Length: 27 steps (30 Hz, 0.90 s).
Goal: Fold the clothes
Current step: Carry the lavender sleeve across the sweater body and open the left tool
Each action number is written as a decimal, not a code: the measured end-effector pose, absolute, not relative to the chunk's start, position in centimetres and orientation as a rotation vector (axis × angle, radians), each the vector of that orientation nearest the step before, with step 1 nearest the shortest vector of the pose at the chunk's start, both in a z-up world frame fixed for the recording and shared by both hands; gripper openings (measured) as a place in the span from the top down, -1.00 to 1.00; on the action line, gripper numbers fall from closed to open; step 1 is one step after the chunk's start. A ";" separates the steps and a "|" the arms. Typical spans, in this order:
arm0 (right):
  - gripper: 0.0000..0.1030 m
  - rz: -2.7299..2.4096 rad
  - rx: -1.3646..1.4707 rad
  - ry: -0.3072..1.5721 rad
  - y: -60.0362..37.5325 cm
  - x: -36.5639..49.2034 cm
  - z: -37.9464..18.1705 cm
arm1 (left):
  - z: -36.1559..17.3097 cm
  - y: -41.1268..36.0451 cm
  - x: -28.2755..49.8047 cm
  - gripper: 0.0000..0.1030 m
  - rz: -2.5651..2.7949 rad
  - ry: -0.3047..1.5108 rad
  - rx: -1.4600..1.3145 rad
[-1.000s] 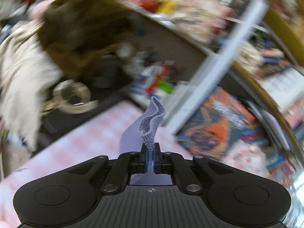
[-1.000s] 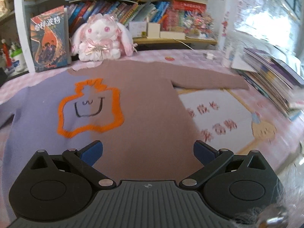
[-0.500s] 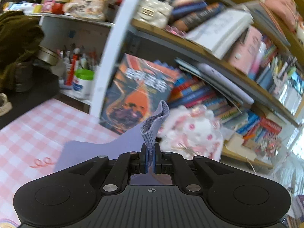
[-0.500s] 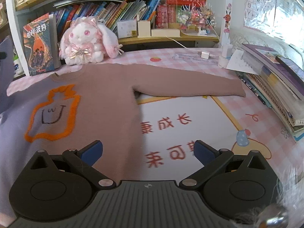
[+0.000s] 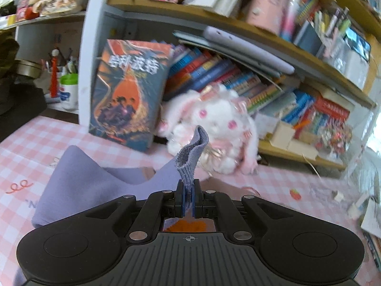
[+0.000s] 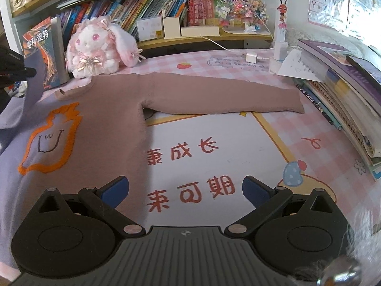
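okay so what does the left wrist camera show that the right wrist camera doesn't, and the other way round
Only the left wrist view: the left gripper shut on the lilac ribbed sleeve cuff, and a green-lidded pen pot.

Only the right wrist view: the open right gripper, the mauve sleeve laid flat, the orange outlined face patch, a white charger plug.

Both: the white and pink plush rabbit and the standing orange-covered book.

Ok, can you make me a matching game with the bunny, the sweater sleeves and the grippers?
Things:
1. plush bunny
2. purple sleeve cuff
3. brown sleeve
4. right gripper

States:
A. lying flat on the table
B. open, holding nothing
C. sitting by the bookshelf
D. pinched in the left gripper

Pairs: 1-C, 2-D, 3-A, 4-B
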State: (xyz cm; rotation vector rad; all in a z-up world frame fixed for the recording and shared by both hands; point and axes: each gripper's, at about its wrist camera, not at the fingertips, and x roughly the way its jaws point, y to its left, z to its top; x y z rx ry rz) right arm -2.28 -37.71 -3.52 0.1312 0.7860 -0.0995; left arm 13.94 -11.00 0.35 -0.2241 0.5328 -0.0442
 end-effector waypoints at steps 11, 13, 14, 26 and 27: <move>-0.99 -0.154 0.159 0.801 -40.0 -2.6 -3.8 | -1.4 -14.9 15.0 0.94 -0.109 0.598 -0.189; -0.99 -0.169 0.165 0.805 -40.3 -2.8 -3.9 | -1.8 -15.4 15.3 0.94 -0.109 0.606 -0.182; -0.99 -0.175 0.166 0.807 -40.5 -2.9 -3.9 | -2.0 -15.7 15.5 0.94 -0.111 0.610 -0.178; -0.99 -0.192 0.153 0.812 -40.3 -4.0 -3.8 | -5.0 -18.6 15.8 0.39 -0.238 0.802 -0.053; -0.99 -0.189 0.151 0.813 -40.3 -4.0 -3.8 | -4.6 -18.2 15.0 0.31 -0.248 0.782 -0.057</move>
